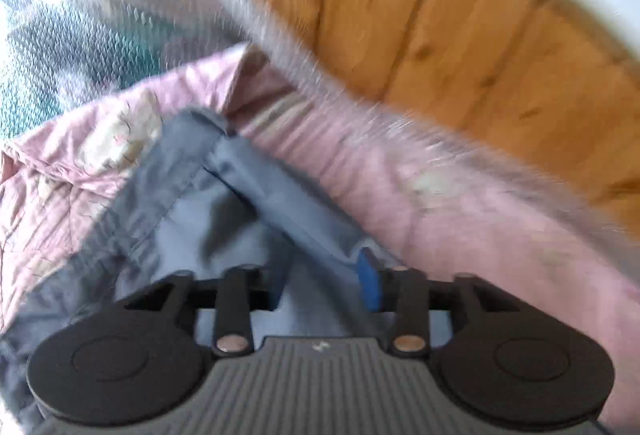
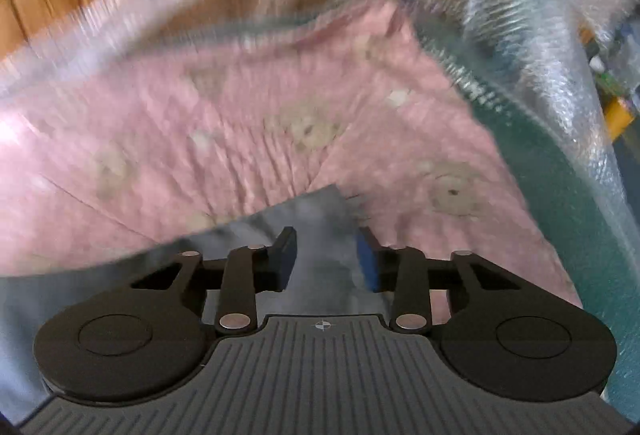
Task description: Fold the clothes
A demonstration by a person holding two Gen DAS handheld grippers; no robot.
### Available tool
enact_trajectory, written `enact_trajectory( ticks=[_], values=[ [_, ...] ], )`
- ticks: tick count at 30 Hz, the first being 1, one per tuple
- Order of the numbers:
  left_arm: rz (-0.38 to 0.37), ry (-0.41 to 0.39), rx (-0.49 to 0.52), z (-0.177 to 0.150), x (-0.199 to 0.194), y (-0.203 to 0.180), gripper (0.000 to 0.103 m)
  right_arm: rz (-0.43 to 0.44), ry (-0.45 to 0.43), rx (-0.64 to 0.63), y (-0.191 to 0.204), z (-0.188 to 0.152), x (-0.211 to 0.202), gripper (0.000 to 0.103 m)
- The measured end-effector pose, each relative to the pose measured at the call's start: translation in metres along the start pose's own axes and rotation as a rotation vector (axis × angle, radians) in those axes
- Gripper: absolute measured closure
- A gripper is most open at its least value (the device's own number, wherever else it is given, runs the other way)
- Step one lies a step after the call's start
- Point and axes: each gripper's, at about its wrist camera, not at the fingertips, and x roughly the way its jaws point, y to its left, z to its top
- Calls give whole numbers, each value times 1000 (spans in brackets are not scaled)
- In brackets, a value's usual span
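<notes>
A grey-blue garment lies crumpled on a pink fabric with a pale flower print. My left gripper hangs just over the garment with its jaws apart. A fold of the cloth lies in the gap and covers part of the left finger, and the blue pad shows on the right. In the right wrist view, my right gripper is open above a corner of the same grey-blue garment. That cloth passes under the gap and neither pad presses it. The pink fabric spreads beyond. Both views are blurred.
Clear bubble wrap lies at the far left, and more bubble wrap stands at the right over a green surface. Wooden boards run behind the pink fabric. Small coloured items sit at the right edge.
</notes>
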Motion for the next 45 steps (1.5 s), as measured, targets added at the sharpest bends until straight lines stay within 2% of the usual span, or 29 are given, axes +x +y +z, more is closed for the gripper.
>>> enact_trajectory(
  ticks=[1, 2, 3, 5, 7, 9, 11, 14, 17, 18, 19, 20, 22, 23, 26, 29, 30, 31, 32, 33, 34, 35, 36, 39, 43, 45],
  values=[
    [-35, -25, 13, -6, -23, 8, 57, 33, -17, 71, -17, -14, -18, 42],
    [-32, -47, 45, -19, -44, 21, 55, 62, -29, 151, -35, -30, -35, 39],
    [-9, -56, 70, -36, -63, 36, 54, 91, -40, 230, -53, -46, -51, 39],
    [47, -13, 54, -69, -85, 70, 52, 142, -15, 377, -84, -95, -67, 37],
    [57, 65, -11, -107, -99, 106, 54, 197, 4, 493, -108, -137, -70, 38],
    [70, 121, -128, -141, -114, 139, 56, 261, 5, 560, -119, -163, -56, 41],
    [68, 149, -237, -171, -131, 165, 56, 336, -56, 611, -125, -173, -42, 41],
    [54, 150, -290, -195, -155, 176, 56, 375, -94, 686, -130, -170, -23, 42],
    [36, 127, -270, -209, -169, 168, 56, 409, -120, 767, -135, -160, -6, 42],
    [30, 118, -261, -213, -175, 165, 56, 422, -117, 779, -136, -156, -2, 60],
    [24, 108, -252, -216, -180, 162, 56, 431, -112, 766, -135, -150, -5, 83],
    [18, 99, -244, -220, -186, 158, 56, 439, -108, 748, -134, -143, -10, 99],
    [26, 69, -228, -228, -203, 158, 56, 455, -100, 710, -131, -130, -19, 100],
    [29, 53, -237, -231, -212, 163, 56, 449, -125, 690, -131, -121, -34, 100],
    [22, 15, -291, -244, -235, 179, 54, 367, -126, 629, -138, -105, -47, 103],
    [32, 39, -373, -256, -237, 194, 54, 280, -119, 568, -146, -90, -56, 103],
    [29, 49, -395, -260, -235, 197, 54, 248, -75, 537, -146, -89, -44, 103],
    [26, 50, -404, -264, -234, 198, 54, 223, -5, 507, -145, -92, -25, 102],
    [22, 51, -412, -267, -233, 200, 54, 208, 59, 494, -145, -97, -8, 92],
    [21, 46, -413, -268, -231, 200, 53, 206, 72, 494, -149, -103, -1, 96],
    [16, 37, -413, -268, -230, 202, 53, 188, 43, 503, -152, -108, -6, 88],
    [14, 26, -416, -267, -229, 204, 51, 119, -2, 523, -154, -112, -21, 57],
    [12, 14, -420, -264, -226, 206, 47, 35, -48, 545, -156, -117, -39, 47],
    [12, -27, -419, -246, -205, 219, 42, -60, -171, 531, -141, -133, -95, 45],
    [18, -33, -428, -213, -153, 241, 41, 45, -156, 350, -66, -149, -143, 43],
    [-6, -23, -447, -195, -125, 251, 41, 94, -141, 254, -11, -159, -159, 34]
  ],
)
